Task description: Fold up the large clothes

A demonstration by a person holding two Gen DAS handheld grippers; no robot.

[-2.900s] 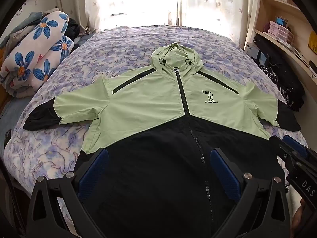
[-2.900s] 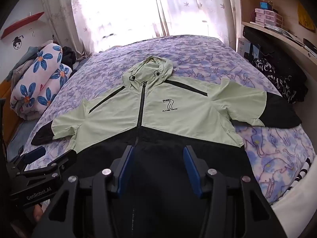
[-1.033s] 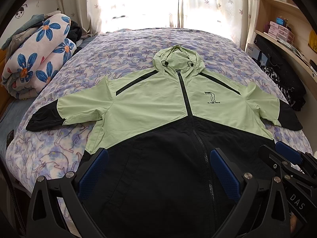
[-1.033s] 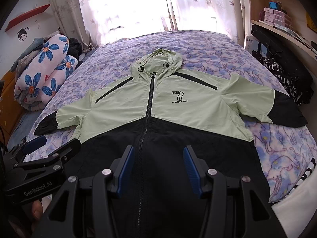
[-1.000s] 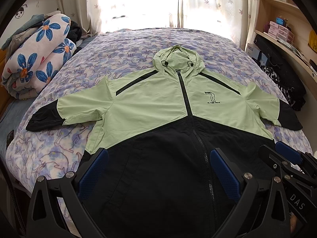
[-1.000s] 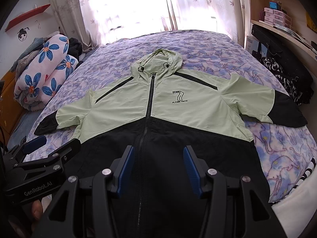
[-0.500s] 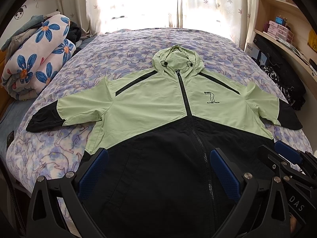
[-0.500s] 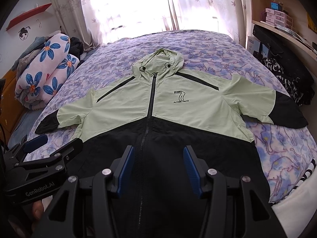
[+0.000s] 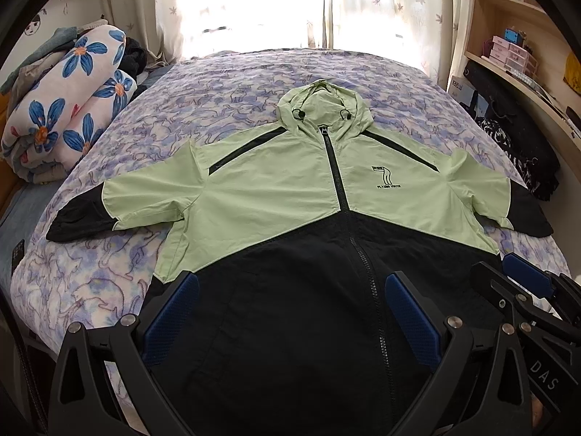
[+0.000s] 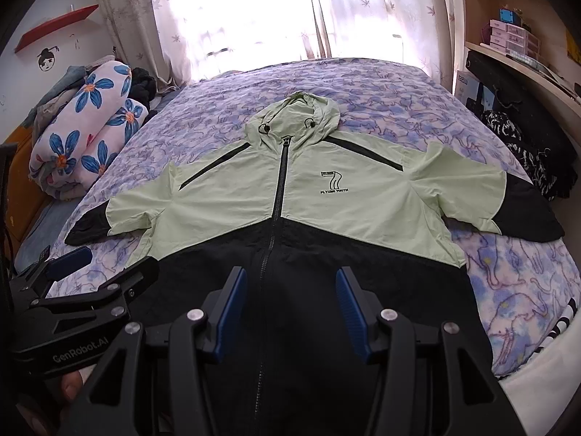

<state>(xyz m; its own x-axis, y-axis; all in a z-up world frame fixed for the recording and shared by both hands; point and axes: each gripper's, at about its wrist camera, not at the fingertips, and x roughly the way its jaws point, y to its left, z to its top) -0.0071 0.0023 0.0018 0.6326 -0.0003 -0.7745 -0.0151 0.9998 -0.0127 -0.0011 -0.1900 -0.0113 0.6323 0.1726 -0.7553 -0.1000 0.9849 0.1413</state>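
Note:
A light green and black hooded zip jacket (image 9: 283,196) lies flat, front up, on the bed, sleeves spread to both sides, hood toward the window; it also shows in the right wrist view (image 10: 345,203). My left gripper (image 9: 290,290) is open and empty above the jacket's black lower left part. My right gripper (image 10: 290,287) is open and empty above the black hem near the zip. Each gripper shows in the other's view: the right one (image 9: 523,290) at the jacket's right hem, the left one (image 10: 90,272) at its left hem.
The bed has a purple patterned cover (image 9: 225,91). A rolled floral quilt (image 9: 69,101) and clothes lie at the left edge. Shelves with boxes (image 9: 508,51) and dark bags (image 10: 519,127) stand along the right. Curtains and a bright window are at the back.
Both grippers have drifted slightly; the view of the jacket has barely shifted. Neither gripper has opened, shut or taken hold of anything.

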